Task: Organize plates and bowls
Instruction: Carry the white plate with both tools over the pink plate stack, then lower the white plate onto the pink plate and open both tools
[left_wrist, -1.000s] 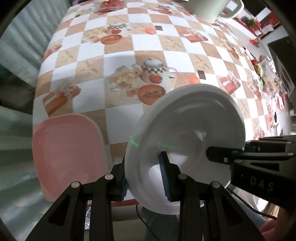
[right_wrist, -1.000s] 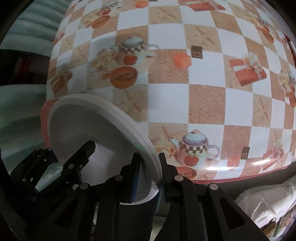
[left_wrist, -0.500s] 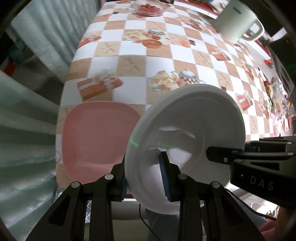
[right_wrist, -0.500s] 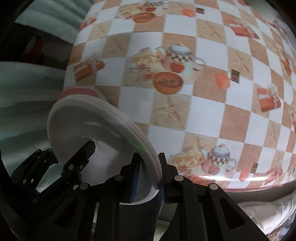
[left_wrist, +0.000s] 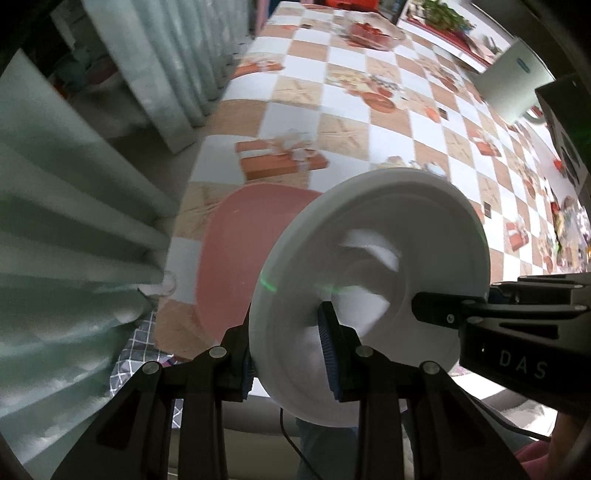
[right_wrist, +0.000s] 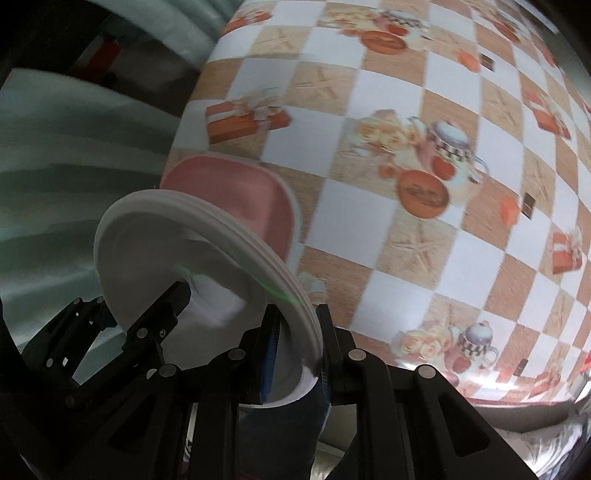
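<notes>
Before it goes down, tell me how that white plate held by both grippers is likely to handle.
The white plate looks stiff: clamped at its rim by the left gripper and right gripper, it shows no sag. It is probably light, being thin-rimmed. Its smooth, glossy surface may slip between the pads if tilted further over the pink plate.

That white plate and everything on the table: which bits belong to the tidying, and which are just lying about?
Part of the job:
- white plate, gripped at its rim by both tongs, left and right
- pink plate, lying on the table near its corner

Just lying about:
- white jug
- checked tablecloth
- curtain
</notes>
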